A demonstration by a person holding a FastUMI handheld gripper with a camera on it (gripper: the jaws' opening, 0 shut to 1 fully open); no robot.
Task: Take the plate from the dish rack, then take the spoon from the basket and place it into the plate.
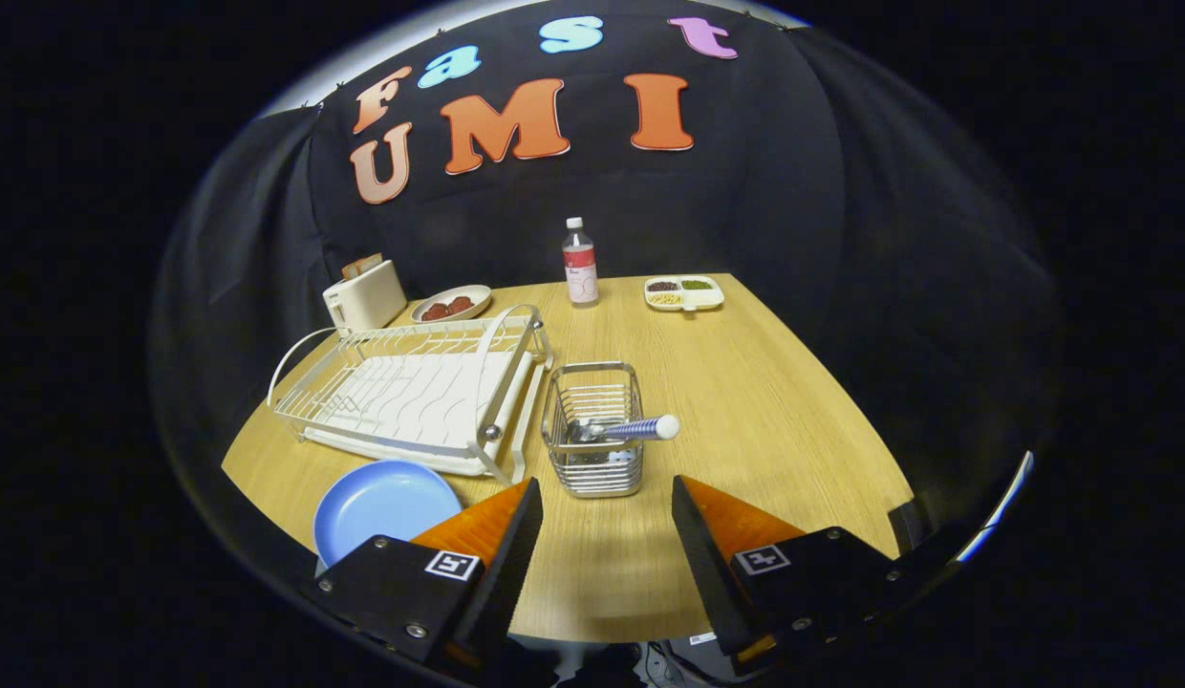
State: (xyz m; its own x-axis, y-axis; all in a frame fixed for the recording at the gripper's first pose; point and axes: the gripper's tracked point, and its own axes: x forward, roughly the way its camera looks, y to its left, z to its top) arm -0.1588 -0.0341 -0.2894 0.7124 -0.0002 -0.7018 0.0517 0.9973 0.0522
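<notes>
Two fingers of the gripper (607, 521) stand wide apart at the bottom of the frame, holding nothing. The blue plate (382, 502) lies flat on the table (774, 420) at lower left. The spoon (623, 429) lies across the wire basket (593, 430) in the centre. It looks light, stiff and slippery; the striped handle seems the best hold.

The round light-blue plate (382, 502) lies flat just in front of the white wire dish rack (411, 392); right of the rack, a spoon with a blue-striped handle (626, 429) lies tilted in the square wire basket (593, 430).
</notes>
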